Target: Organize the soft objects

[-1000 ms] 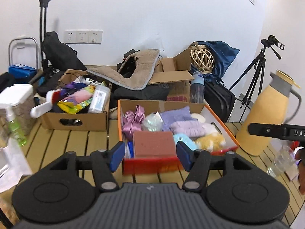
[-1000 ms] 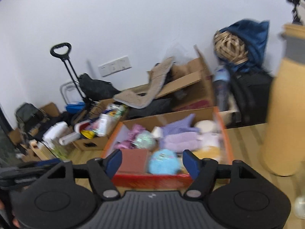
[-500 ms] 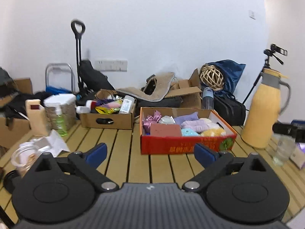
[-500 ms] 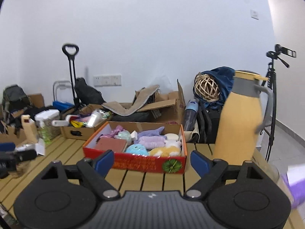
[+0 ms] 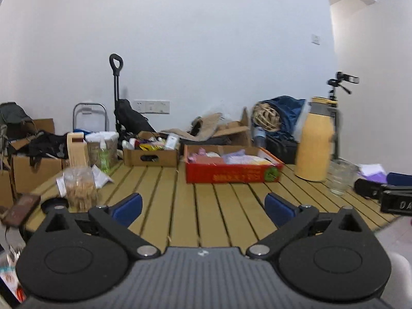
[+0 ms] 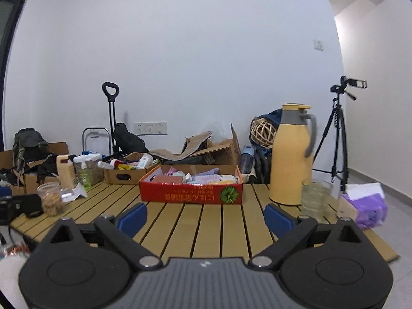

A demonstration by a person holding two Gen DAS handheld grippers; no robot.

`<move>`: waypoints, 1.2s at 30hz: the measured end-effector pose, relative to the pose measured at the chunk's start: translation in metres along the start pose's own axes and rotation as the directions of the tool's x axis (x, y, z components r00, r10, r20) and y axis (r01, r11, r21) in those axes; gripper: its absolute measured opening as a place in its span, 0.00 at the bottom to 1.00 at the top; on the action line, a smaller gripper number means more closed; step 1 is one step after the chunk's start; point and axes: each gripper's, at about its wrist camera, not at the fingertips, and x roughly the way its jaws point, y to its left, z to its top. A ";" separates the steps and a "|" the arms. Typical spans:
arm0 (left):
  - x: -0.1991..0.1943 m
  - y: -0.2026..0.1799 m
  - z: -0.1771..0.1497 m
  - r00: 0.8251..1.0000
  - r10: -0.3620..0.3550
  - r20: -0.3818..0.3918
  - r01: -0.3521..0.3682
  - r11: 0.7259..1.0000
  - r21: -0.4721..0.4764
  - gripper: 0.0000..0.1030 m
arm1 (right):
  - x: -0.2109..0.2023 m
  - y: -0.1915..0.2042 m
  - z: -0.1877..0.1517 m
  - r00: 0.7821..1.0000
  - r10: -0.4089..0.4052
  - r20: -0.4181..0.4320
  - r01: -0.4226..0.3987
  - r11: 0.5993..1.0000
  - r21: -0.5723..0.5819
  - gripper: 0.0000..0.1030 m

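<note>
Both grippers, the left gripper (image 5: 203, 207) and the right gripper (image 6: 205, 219), are standing wide with nothing between the jaws, which have just been opening, over the near edge of the tabletop (image 5: 180, 206). Soft objects (image 6: 206, 178) are lying in the red box (image 6: 190, 195) toward the far edge, seemingly sorted, though blur is hiding detail. Any reach back toward them is risking a knock to the glass (image 6: 315, 198) or yellow flask (image 6: 291, 159) near the right edge.

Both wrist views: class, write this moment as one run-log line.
left gripper: open, empty, jaws just opening | right gripper: same | red box: full of soft items, on table
</note>
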 end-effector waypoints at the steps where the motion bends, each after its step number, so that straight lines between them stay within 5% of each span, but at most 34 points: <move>1: -0.013 -0.004 -0.007 1.000 -0.008 0.000 0.008 1.000 0.008 1.00 | -0.015 0.003 -0.006 1.000 0.000 0.006 0.000 1.000 -0.005 0.95; 14: -0.151 -0.048 -0.100 0.995 -0.103 -0.014 0.104 0.993 0.058 1.00 | -0.185 0.029 -0.099 0.999 -0.054 0.001 0.054 0.999 -0.009 1.00; 21: -0.170 -0.065 -0.127 0.987 -0.146 -0.068 0.151 0.986 0.067 1.00 | -0.215 0.041 -0.133 0.996 -0.074 -0.046 0.073 0.997 -0.022 1.00; 36: -0.191 -0.068 -0.137 0.984 -0.170 -0.061 0.174 0.982 0.074 1.00 | -0.240 0.036 -0.139 0.998 -0.056 -0.032 0.056 0.998 0.005 1.00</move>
